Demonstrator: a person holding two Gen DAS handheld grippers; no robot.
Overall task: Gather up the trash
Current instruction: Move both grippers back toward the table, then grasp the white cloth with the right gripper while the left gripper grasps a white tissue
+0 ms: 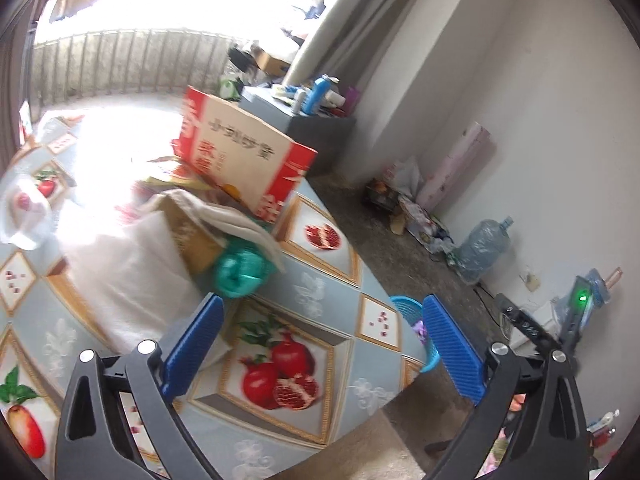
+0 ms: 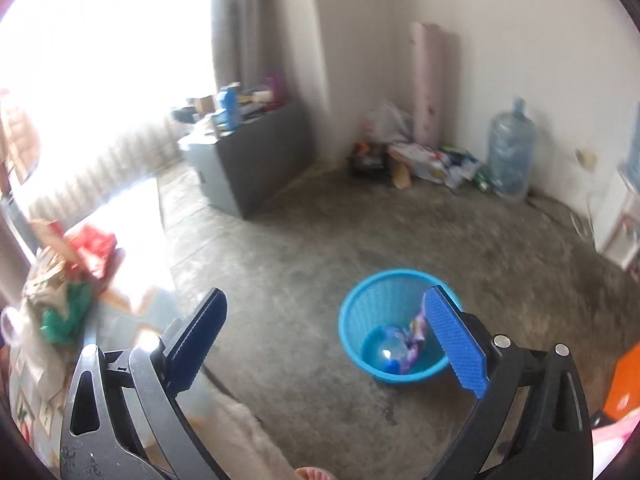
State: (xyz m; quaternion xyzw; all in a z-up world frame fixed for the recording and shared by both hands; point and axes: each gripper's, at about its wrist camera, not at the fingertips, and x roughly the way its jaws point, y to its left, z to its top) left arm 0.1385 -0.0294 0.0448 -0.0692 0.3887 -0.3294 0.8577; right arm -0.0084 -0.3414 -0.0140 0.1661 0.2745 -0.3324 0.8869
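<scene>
Left wrist — red carton (image 1: 240,152), print blurred, unreadable.

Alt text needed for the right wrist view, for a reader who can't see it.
The open, empty right gripper hangs above a concrete floor, over a blue basket holding a purple wrapper and a clear ball. A water jug and clutter line the far wall.

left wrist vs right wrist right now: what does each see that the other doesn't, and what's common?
Left wrist only: the fruit-print tablecloth seen close, the red and tan carton and the open left tool.

Right wrist only: inside the blue basket, a purple wrapper and a clear ball; the open right tool, nothing between its fingers.

Both: basket, green bag, water jug, grey cabinet.
</scene>
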